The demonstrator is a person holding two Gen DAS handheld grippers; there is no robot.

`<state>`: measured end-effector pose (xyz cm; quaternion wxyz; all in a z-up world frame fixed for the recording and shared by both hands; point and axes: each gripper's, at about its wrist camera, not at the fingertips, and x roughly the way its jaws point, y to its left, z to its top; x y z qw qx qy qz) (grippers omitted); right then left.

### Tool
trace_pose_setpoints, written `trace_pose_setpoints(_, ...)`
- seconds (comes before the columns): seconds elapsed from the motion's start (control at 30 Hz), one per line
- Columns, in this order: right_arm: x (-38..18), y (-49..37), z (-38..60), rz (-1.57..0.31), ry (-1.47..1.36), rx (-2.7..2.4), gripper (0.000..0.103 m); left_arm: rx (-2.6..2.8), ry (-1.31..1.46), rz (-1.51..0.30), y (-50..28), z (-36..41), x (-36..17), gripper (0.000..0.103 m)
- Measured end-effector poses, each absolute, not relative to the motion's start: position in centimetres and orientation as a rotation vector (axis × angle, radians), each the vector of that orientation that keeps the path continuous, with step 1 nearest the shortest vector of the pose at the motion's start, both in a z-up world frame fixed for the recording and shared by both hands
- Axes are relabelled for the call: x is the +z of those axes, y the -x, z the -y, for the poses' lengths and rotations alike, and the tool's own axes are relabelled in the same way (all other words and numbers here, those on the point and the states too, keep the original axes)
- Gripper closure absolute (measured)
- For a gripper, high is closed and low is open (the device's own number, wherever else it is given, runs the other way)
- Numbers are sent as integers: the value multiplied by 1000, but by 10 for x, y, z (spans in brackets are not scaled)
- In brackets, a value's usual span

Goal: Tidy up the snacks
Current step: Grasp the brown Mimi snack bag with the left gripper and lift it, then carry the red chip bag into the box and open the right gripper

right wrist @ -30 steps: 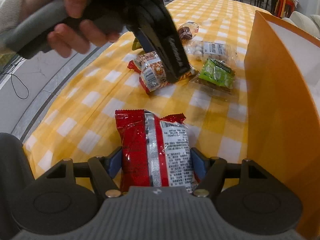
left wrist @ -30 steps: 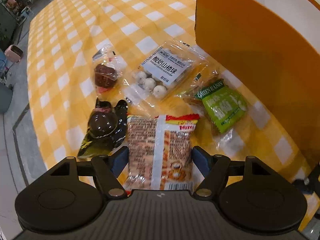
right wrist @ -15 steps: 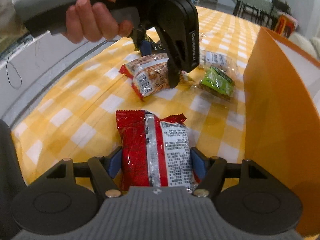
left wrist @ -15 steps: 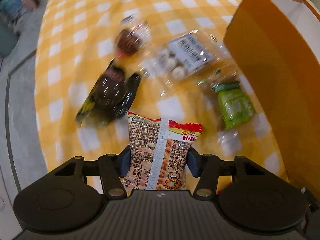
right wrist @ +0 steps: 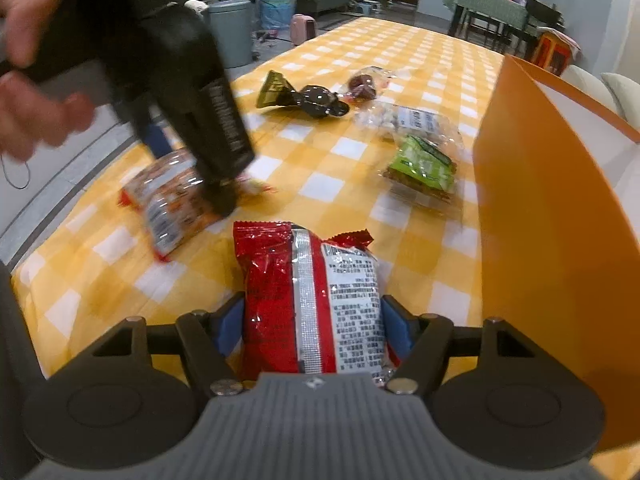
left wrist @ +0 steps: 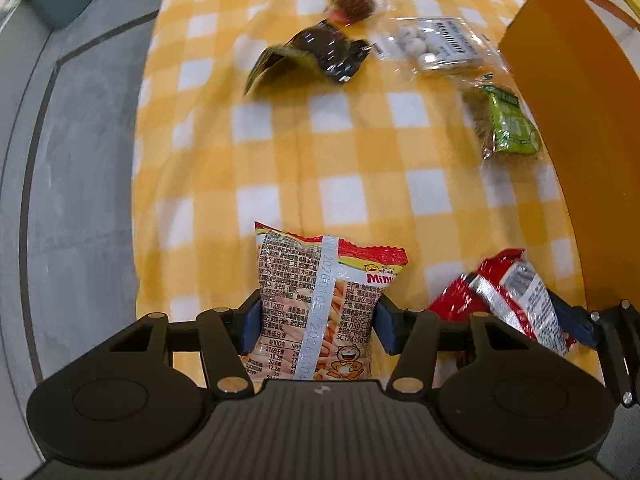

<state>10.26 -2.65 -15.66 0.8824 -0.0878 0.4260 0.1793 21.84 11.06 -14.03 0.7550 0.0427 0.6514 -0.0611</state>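
Note:
My left gripper is shut on an orange-and-white Mimi stick snack bag, held above the near edge of the yellow checked table; it also shows in the right wrist view. My right gripper is shut on a red foil snack bag, which shows at the lower right of the left wrist view. The orange box stands just right of both grippers. On the cloth lie a green raisin pack, a clear pack of white balls, a black wrapped snack and a brown cake.
The table's near-left edge drops to a grey floor. A grey bin, a water jug and a far table with chairs stand beyond the table.
My left gripper closed on the Mimi bag, lifted it and pulled back from the snack pile toward the table's near edge. The right gripper kept holding the red bag.

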Motion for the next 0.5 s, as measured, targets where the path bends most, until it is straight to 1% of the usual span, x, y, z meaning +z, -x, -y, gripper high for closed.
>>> trace_pose_setpoints(0.1, -155, -98, 26, -871, 197, 367, 34, -105, -46, -1423, -208, -120, -140, 40)
trace_pose_setpoints(0.17, -151, -97, 28, -857, 191, 360, 34, -80, 43, -1435, -202, -128, -139, 41)
trace_pose_setpoints(0.3, -127, -94, 35, -793, 139, 345, 34, -104, 217, -1419, -185, -135, -128, 43)
trace_pose_setpoints(0.43, -100, -90, 44, -733, 96, 340, 34, -87, 269, -1383, -174, -136, -118, 44)
trace_pose_setpoints(0.5, -86, -92, 49, -737, 87, 355, 34, -84, 289, -1364, -175, -132, -113, 44)
